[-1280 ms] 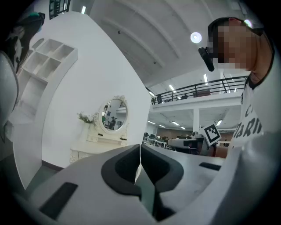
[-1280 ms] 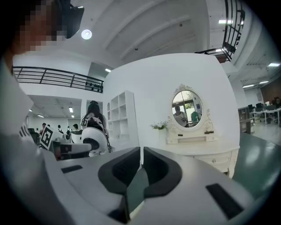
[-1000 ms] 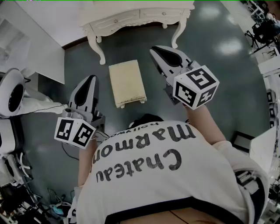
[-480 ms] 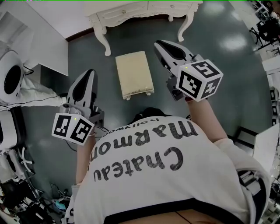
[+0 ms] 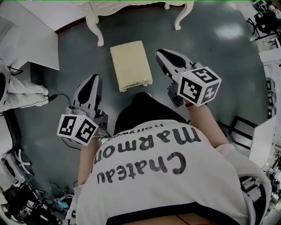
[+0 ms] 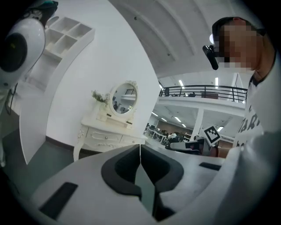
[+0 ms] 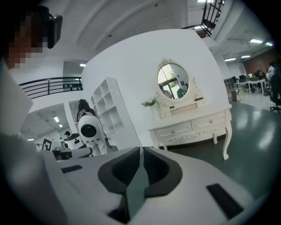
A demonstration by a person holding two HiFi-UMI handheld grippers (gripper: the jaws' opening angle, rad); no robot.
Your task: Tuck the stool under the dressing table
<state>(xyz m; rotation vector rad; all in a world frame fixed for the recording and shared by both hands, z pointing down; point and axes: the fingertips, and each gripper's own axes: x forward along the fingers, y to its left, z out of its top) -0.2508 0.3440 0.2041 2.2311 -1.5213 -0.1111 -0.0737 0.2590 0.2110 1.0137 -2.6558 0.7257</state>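
dressing table (image 5: 91, 13) cut off at top edge, legs only

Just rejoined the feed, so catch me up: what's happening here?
A person holds a gripper in each hand. The left gripper and right gripper are both shut and empty, either side of the cream stool on the floor, touching nothing. The stool stands in front of the dressing table, not yet tucked under.
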